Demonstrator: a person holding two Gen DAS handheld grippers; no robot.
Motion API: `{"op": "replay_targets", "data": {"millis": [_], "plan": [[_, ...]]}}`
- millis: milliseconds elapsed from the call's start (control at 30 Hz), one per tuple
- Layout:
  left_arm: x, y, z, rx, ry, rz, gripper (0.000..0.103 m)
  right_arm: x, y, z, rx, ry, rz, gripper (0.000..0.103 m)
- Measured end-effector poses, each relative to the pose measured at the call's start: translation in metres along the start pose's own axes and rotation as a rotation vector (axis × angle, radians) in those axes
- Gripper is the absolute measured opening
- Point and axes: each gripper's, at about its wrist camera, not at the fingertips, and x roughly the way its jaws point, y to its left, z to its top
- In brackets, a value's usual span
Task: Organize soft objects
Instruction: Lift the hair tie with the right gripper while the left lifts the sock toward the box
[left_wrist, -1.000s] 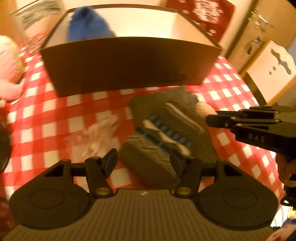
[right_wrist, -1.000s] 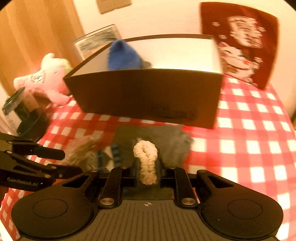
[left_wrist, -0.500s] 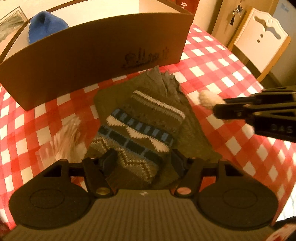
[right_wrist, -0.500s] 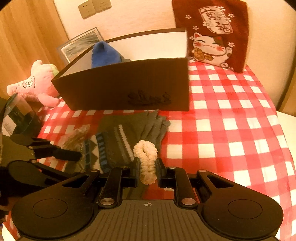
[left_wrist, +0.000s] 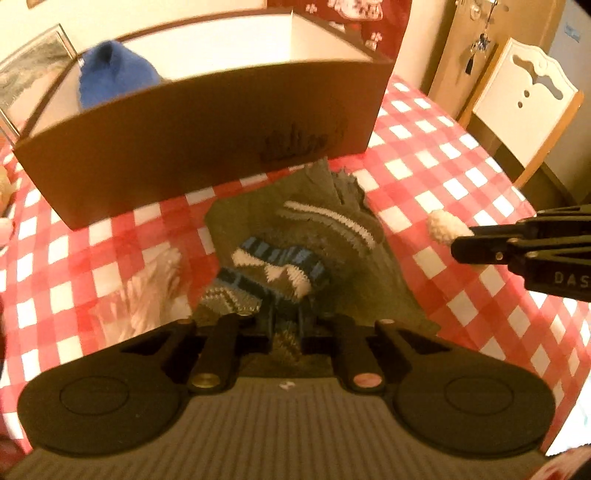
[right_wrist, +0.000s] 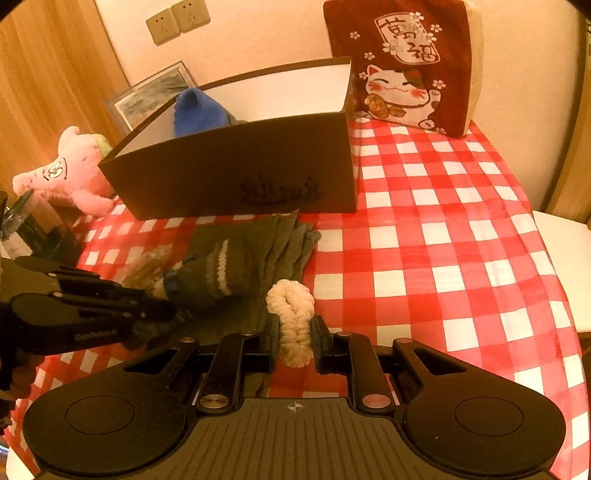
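Note:
My left gripper (left_wrist: 286, 332) is shut on the near end of a patterned knit sock (left_wrist: 280, 266), grey-brown with blue and white bands, lifting it off a grey cloth (left_wrist: 373, 280) on the checked tablecloth. It shows in the right wrist view (right_wrist: 207, 273) too. My right gripper (right_wrist: 294, 341) is shut on a cream fluffy scrunchie (right_wrist: 293, 314), held above the cloth's right edge; the scrunchie also shows in the left wrist view (left_wrist: 441, 229). A dark brown box (right_wrist: 236, 173) stands behind, with a blue soft item (right_wrist: 199, 112) inside.
A pale fluffy item (left_wrist: 147, 291) lies left of the sock. A pink plush toy (right_wrist: 70, 173) and a glass jar (right_wrist: 33, 229) sit at the left. A red lucky-cat cushion (right_wrist: 402, 70) stands behind the box. A white chair (left_wrist: 524, 107) is off the table's right.
My left gripper has shut on the sock's near end and bunched it upward. My right gripper has kept hold of the scrunchie and drawn back a little from the box.

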Motion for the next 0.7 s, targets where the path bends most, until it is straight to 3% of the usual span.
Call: {"op": "replay_targets", "data": {"millis": [333, 700], "plan": [[-0.051, 0.013, -0.008, -0.114, -0.085, -0.033, 0.010, -0.018, 0.008, 0.006, -0.015, -0.041, 0.029, 0.018], [-0.094, 0.031, -0.002, -0.187, -0.153, 0.015, 0.010, -0.029, 0.029, 0.015, -0.058, -0.067, 0.074, 0.018]]}}
